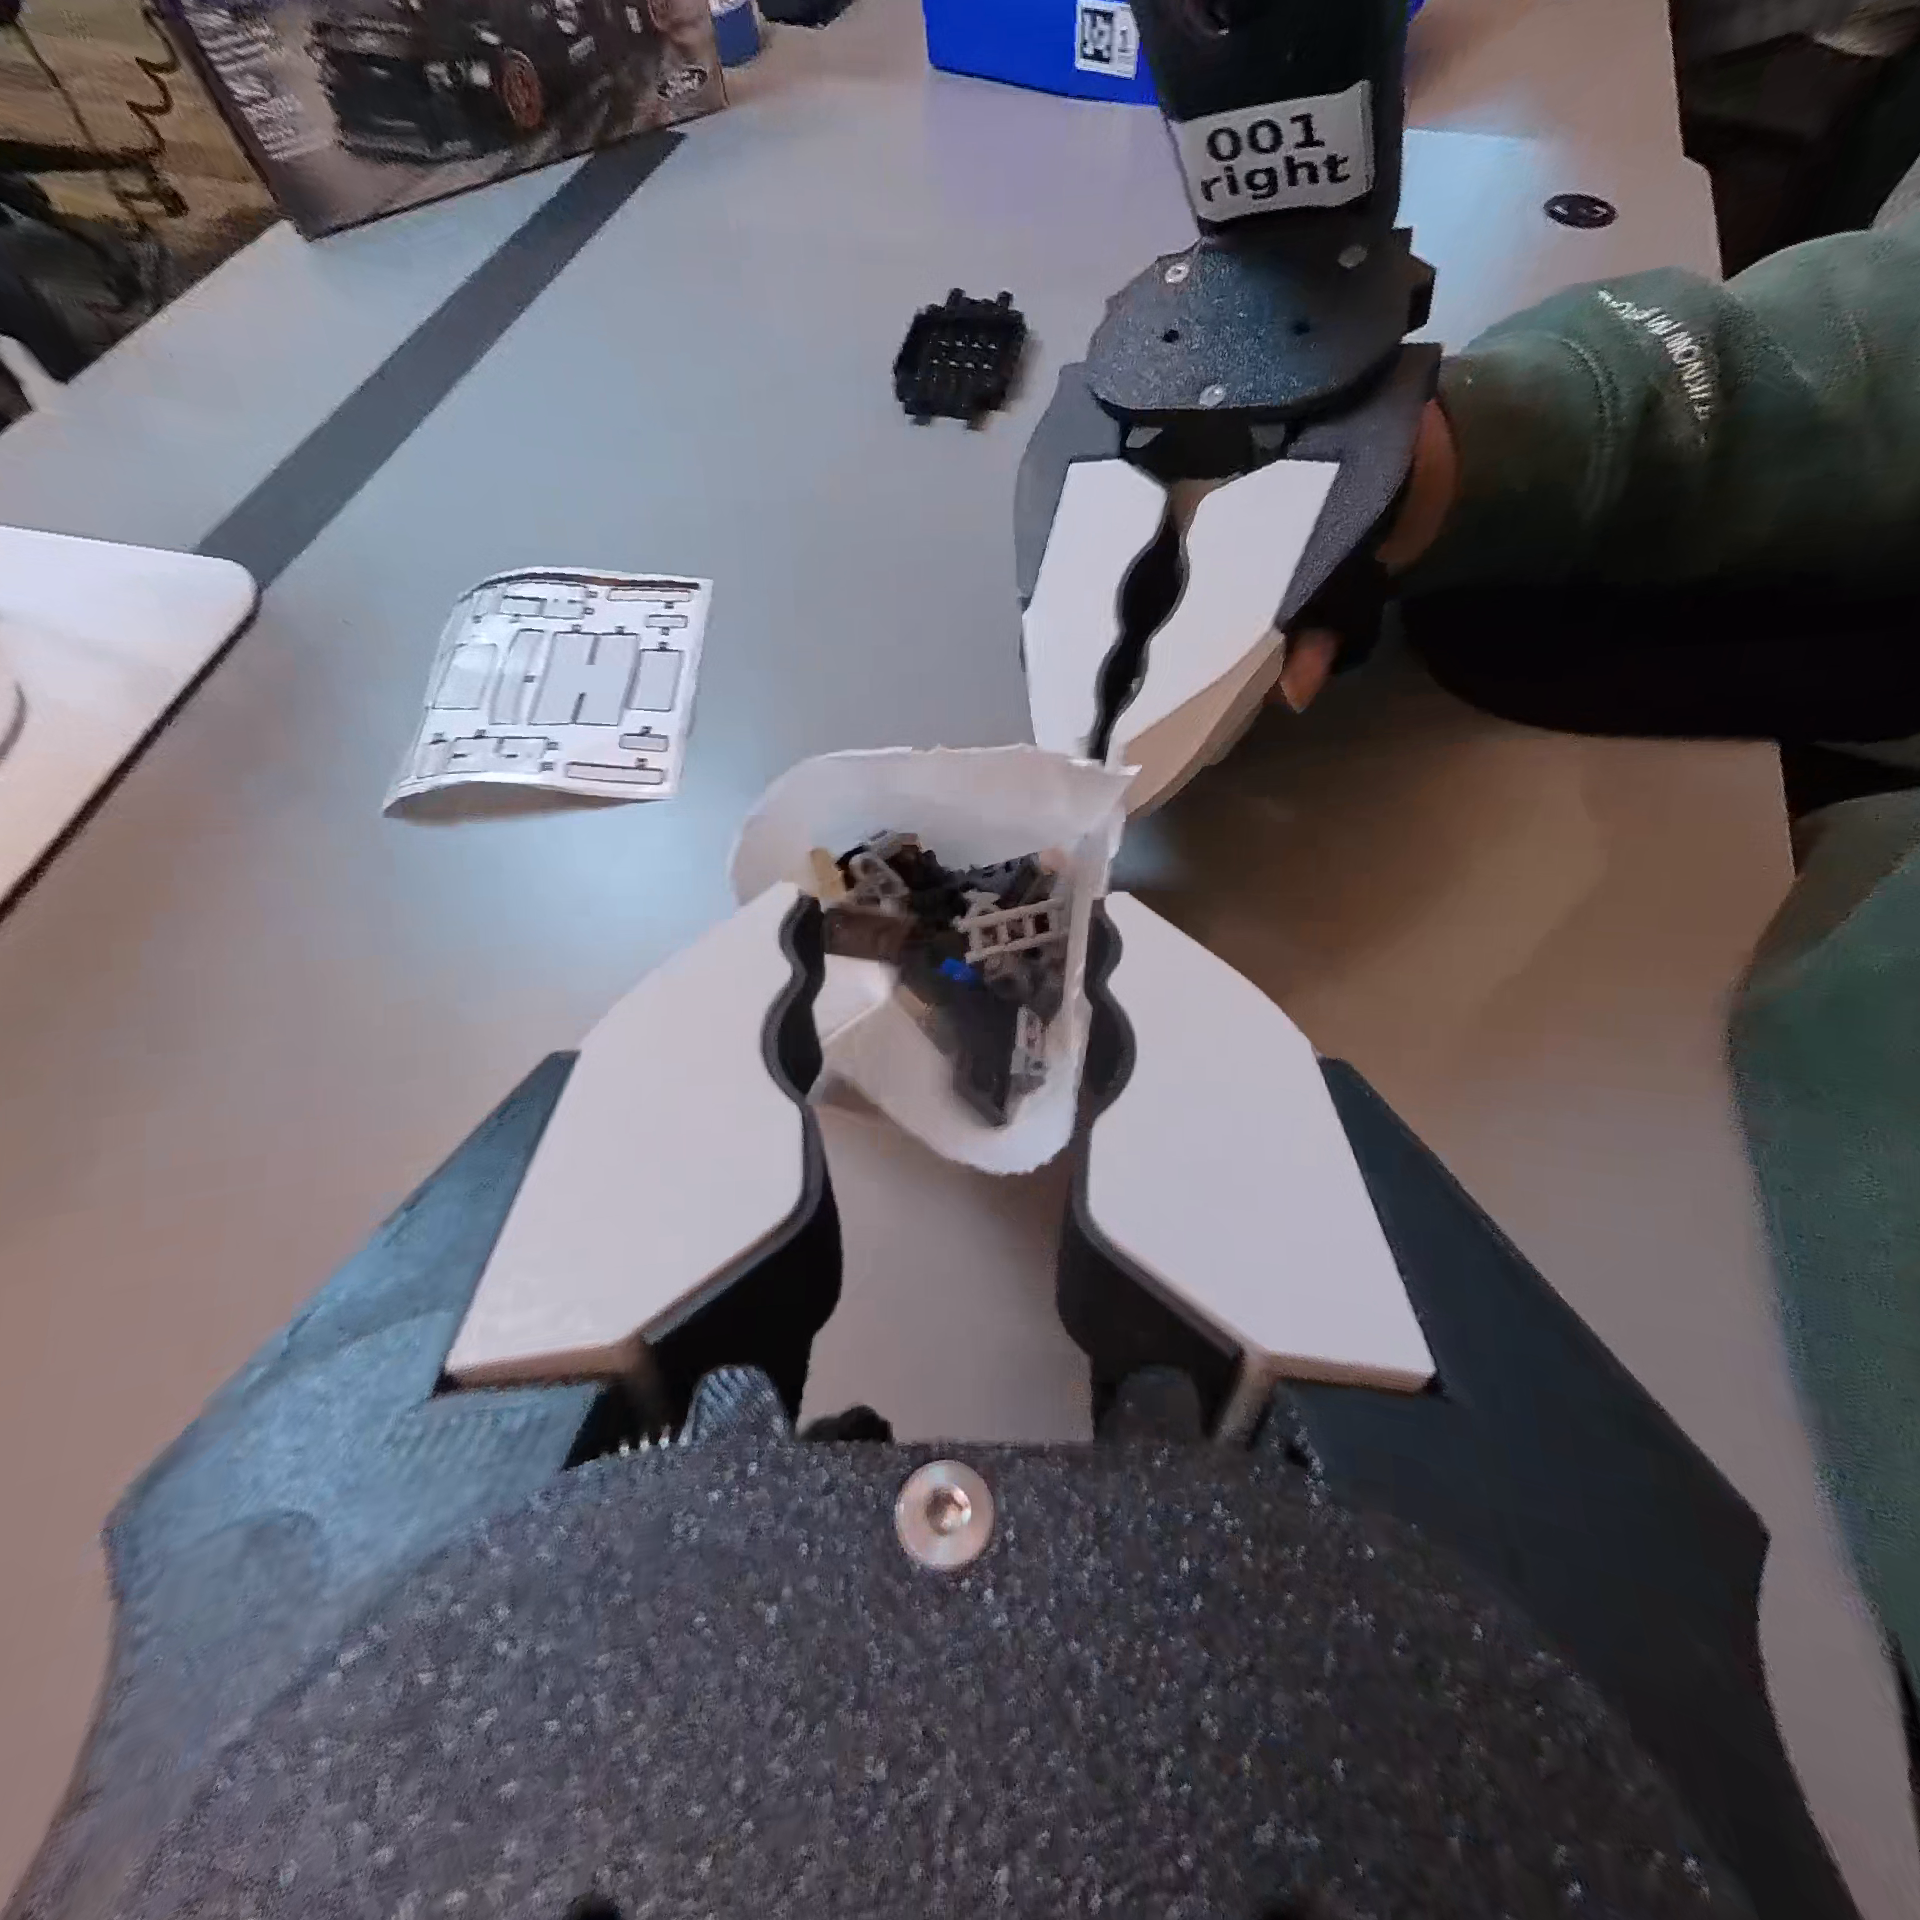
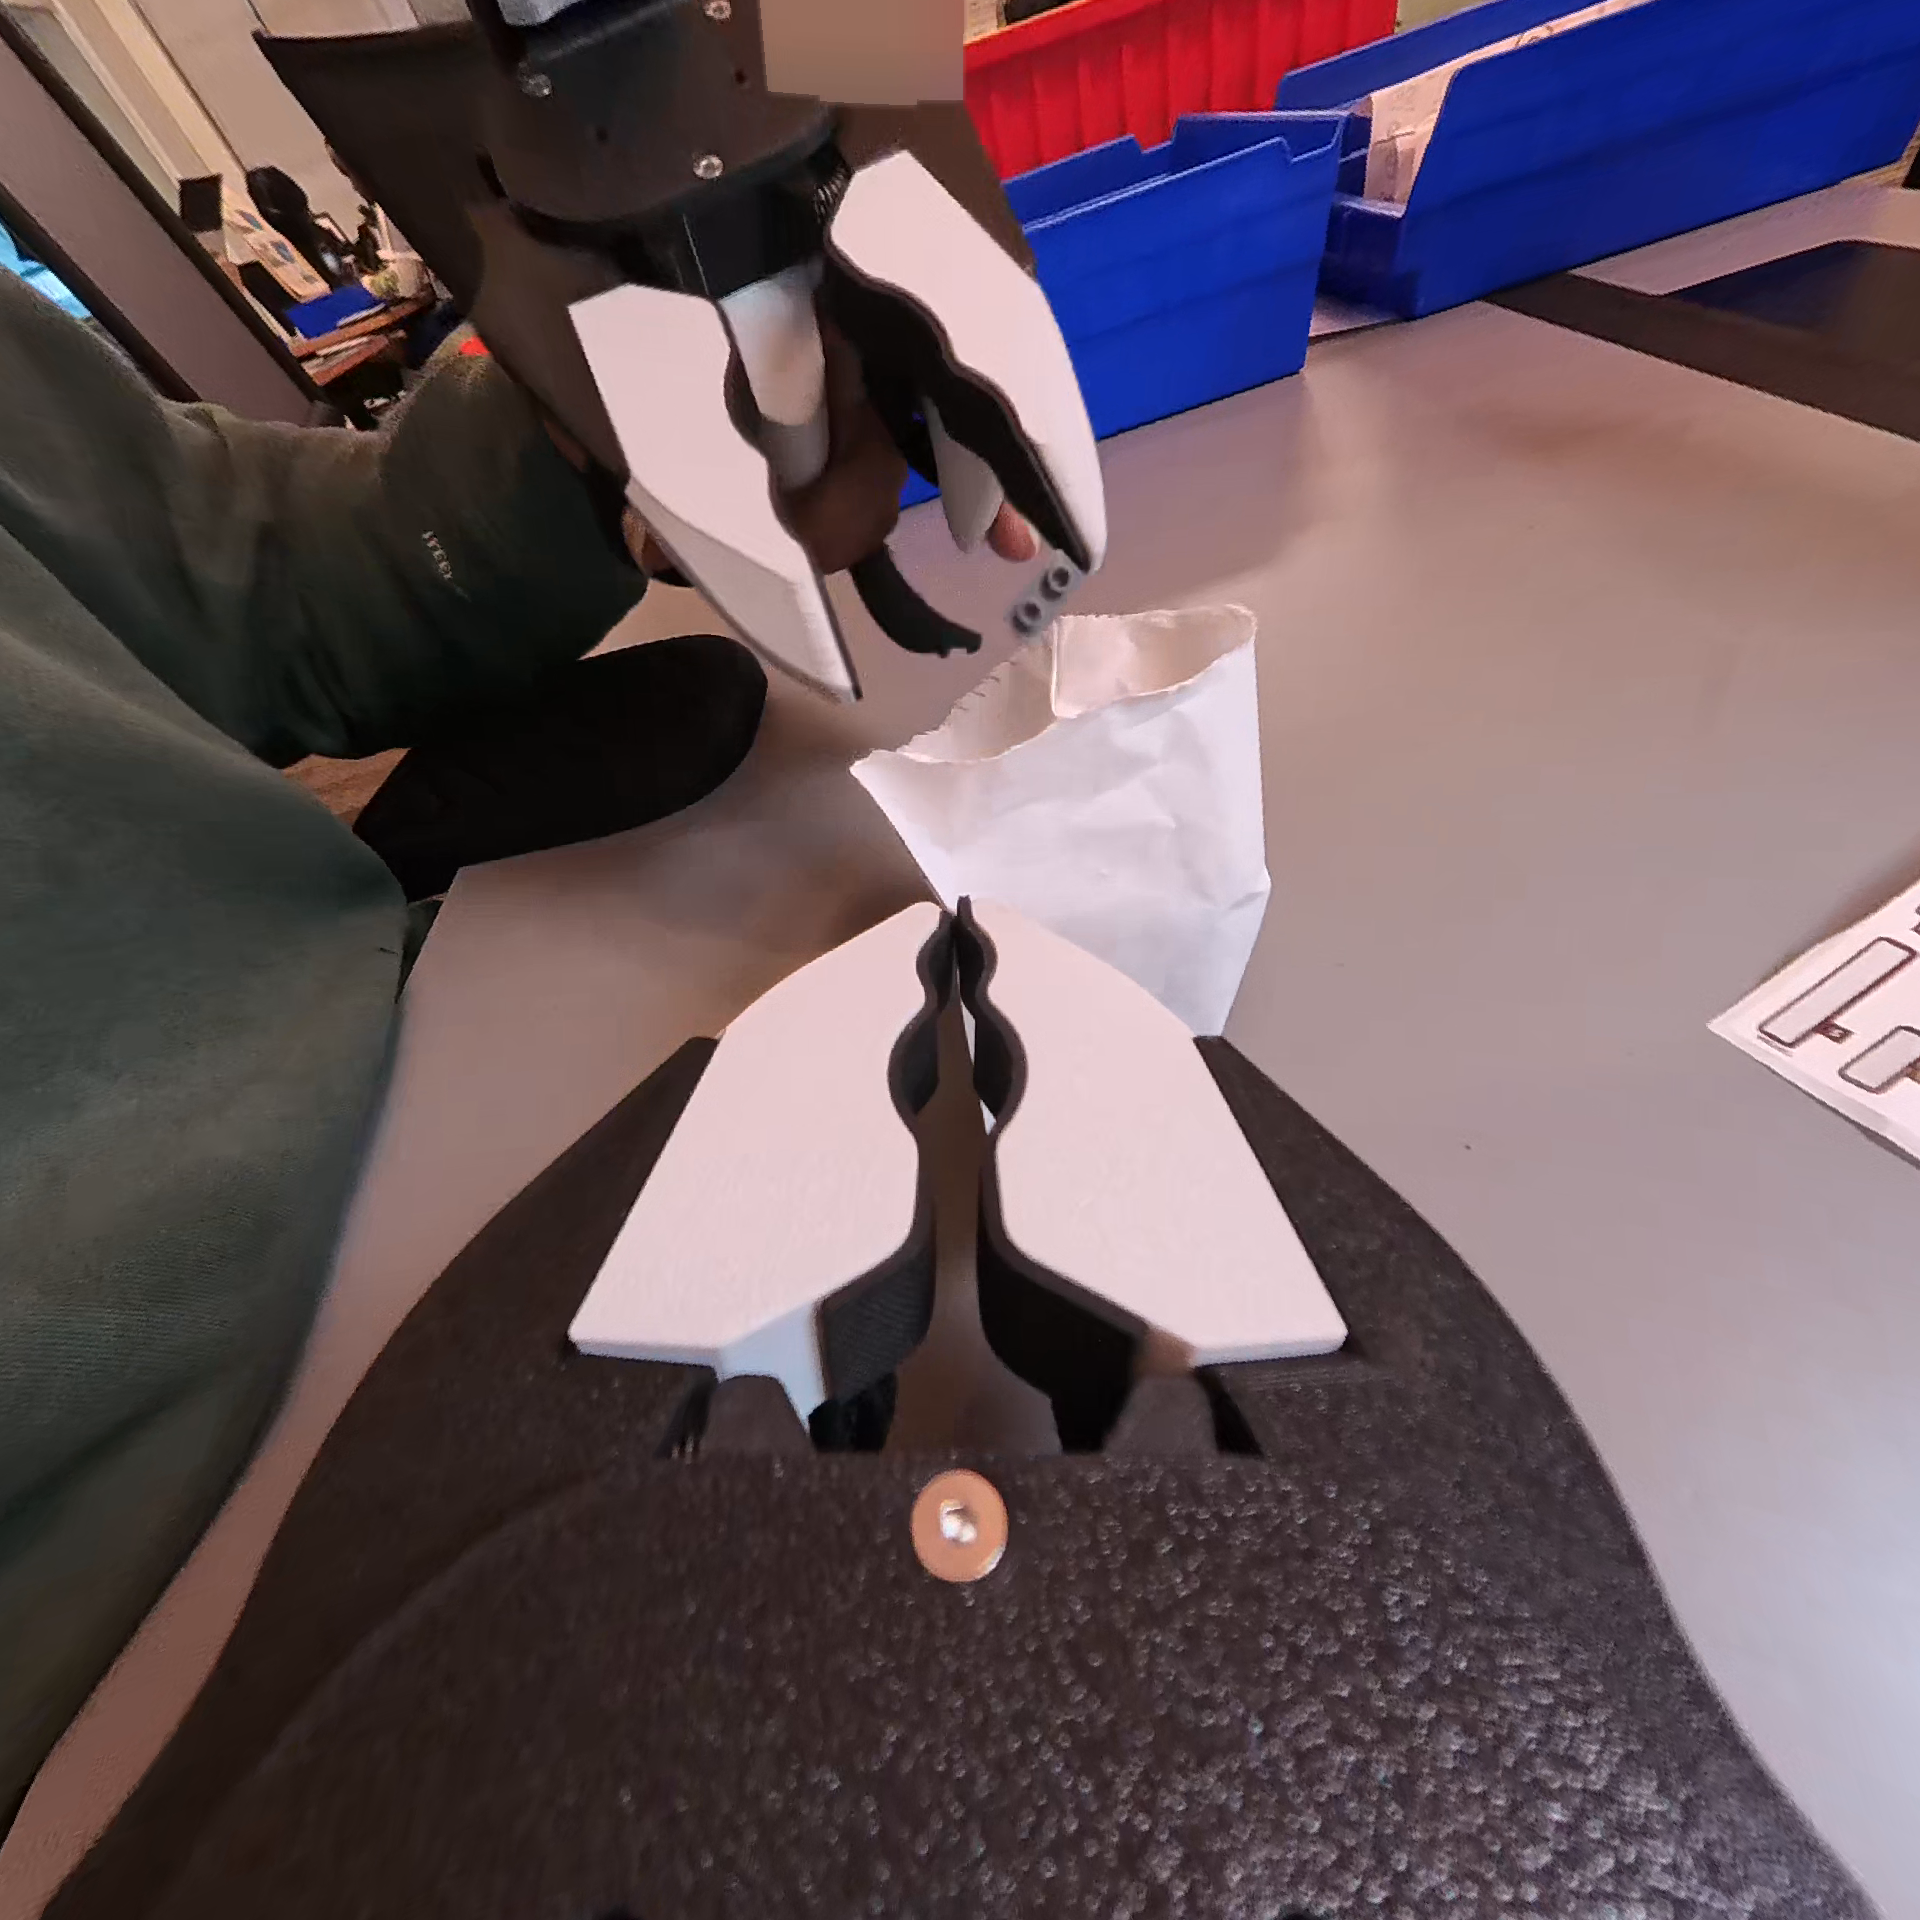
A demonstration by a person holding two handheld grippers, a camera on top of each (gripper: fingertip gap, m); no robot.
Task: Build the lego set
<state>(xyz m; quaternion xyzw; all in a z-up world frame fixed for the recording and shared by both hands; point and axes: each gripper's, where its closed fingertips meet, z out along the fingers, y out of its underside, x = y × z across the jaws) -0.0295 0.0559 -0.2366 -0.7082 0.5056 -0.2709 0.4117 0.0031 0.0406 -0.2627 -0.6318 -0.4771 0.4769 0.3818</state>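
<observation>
A white paper bag (image 1: 935, 790) stands open on the grey table (image 1: 727, 312), with several small black, grey and blue lego pieces (image 1: 997, 935) inside. My left gripper (image 1: 945, 904) is open, with one finger on each side of the bag's mouth. It also shows in the right wrist view (image 2: 956, 634), above the bag (image 2: 1091, 831). My right gripper (image 2: 958, 914) is shut, and its tips pinch the bag's torn rim at the far right corner. It also shows in the left wrist view (image 1: 1101, 743).
A sticker sheet (image 1: 551, 686) lies left of the bag. A small black lego assembly (image 1: 961, 358) sits farther back, and the set's box (image 1: 447, 94) stands at the far left. Blue bins (image 2: 1174, 281) and a red bin (image 2: 1143, 73) line one table side. Green sleeves (image 1: 1662, 499) flank the bag. Some 5 cm of space lies between my two pairs of fingers.
</observation>
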